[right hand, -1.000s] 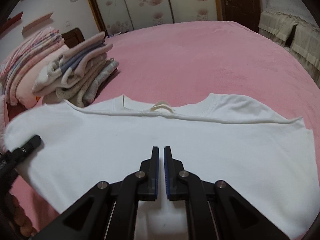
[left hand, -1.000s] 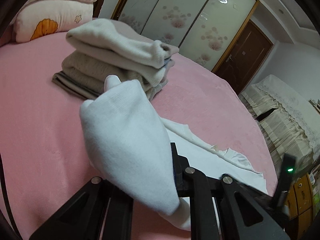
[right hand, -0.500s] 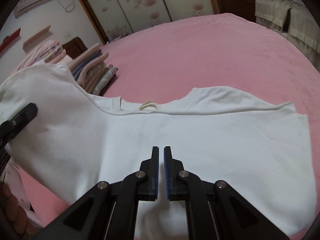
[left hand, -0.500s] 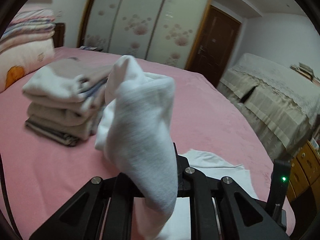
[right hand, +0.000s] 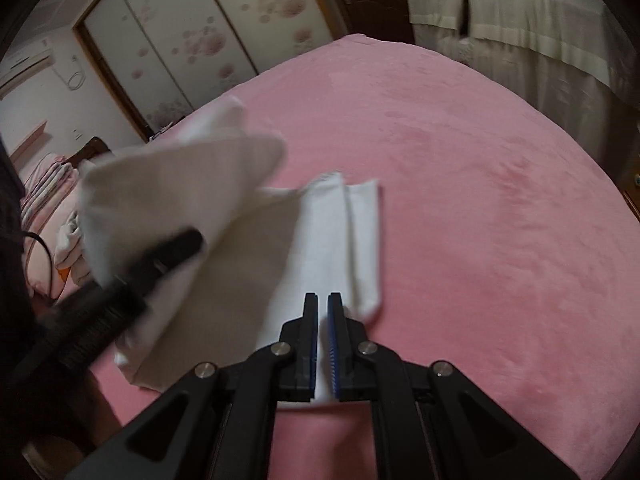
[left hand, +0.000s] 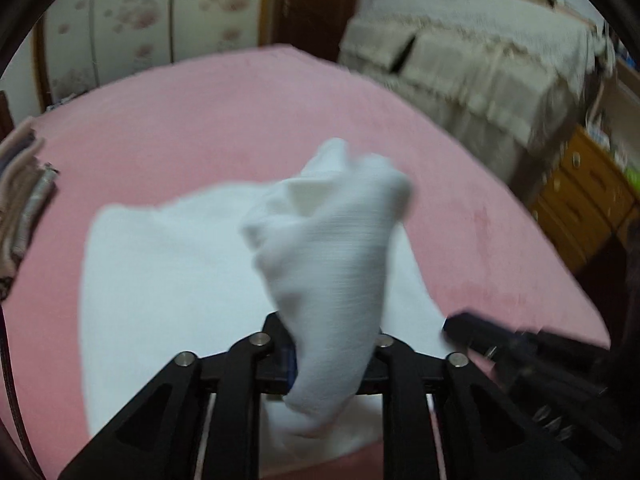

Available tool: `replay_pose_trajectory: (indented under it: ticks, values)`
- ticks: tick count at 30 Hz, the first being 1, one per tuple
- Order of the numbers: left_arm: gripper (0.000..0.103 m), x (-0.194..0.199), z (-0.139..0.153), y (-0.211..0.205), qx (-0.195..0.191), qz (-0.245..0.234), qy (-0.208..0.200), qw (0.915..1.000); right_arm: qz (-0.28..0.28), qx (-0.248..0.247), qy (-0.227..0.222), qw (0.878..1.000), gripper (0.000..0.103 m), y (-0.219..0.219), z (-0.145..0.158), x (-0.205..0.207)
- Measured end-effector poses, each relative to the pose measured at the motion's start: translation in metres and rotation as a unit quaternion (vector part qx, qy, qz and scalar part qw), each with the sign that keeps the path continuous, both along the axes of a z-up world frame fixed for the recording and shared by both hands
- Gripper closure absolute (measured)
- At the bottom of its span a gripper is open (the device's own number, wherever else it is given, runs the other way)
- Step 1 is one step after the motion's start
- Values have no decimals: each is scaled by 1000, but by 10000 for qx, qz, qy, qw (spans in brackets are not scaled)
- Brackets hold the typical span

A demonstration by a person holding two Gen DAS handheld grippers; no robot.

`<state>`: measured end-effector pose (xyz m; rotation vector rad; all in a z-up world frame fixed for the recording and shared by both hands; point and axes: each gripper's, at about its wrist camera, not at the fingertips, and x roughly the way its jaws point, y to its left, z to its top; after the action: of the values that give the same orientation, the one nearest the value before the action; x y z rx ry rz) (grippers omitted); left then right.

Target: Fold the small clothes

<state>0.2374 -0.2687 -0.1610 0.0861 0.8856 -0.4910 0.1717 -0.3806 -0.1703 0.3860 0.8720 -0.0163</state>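
Note:
A white shirt (left hand: 160, 280) lies on the pink bed (left hand: 200, 120). My left gripper (left hand: 328, 320) has a bunched side of it (left hand: 332, 248) between its jaws, lifted over the flat part; the jaws are opening and the cloth still fills the gap. In the right wrist view the left gripper (right hand: 168, 256) carries that flap (right hand: 172, 184) above the shirt (right hand: 312, 240). At the near hem my right gripper (right hand: 323, 300) is shut, with white fabric showing in the thin slit. A folded strip (right hand: 364, 240) lies along the shirt's right side. The right gripper (left hand: 452, 322) touches the shirt's right edge.
A stack of folded clothes (left hand: 24, 200) sits at the bed's left edge, with pillows and bedding (right hand: 52, 200) beyond. A cloth-covered sofa (left hand: 480, 60) and wooden drawers (left hand: 580, 208) stand past the bed's right side. Flowered wardrobe doors (right hand: 200, 40) line the back wall.
My left gripper has swung the lifted side of the shirt rightward across the body, away from the clothes stack. The spread shirt now shows narrower. The right gripper moved with the hem and stayed shut.

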Motion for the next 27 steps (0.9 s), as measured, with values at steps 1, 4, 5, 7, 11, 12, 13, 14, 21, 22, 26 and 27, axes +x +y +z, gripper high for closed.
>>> replay_pose_trajectory:
  ticks: [1,4,5,7,11,12,13,14,21,22,26,27]
  values:
    - [79,-3,-6,-4,90,-38,43,9999,-36,-6,23,10000,98,-4,-1,-2]
    - [65,-11,-11,-3,21,-157,69,9999,-51,38,50,10000,98,-10,-3,-6]
    - [61,-13,-9,-1,-63,-186,94,9998,-56,28,53,10000,98,-11,-3,-7]
    - [47,-15,-3,10,-349,-209,198,9990,-28,42,48,10000,98,-12,-4,-5]
    - [42,-30,10,32,-804,-191,247,9963,34,129,-8,9999,98,-10,1,-8]
    - [42,-34,16,39,-883,-173,214,9957,59,132,-36,9999,98,-8,4,-8]
    - [42,-36,23,46,-926,-124,161,9955,73,127,-66,9999,98,-8,6,-8]
    - [41,-41,29,54,-980,-70,98,9951,83,114,-113,9998,98,-6,10,-10]
    - [36,-43,49,124,-1061,797,-108,9911,321,189,-361,9987,86,0,35,-19]
    - [36,-38,46,134,-994,947,-91,9905,368,171,-399,9984,81,1,38,-19]
    - [36,-21,28,157,-854,1507,112,9848,618,-63,-454,9970,62,14,41,-15]
    - [36,-19,23,163,-869,1601,193,9831,707,-97,-395,9967,62,17,39,-11]
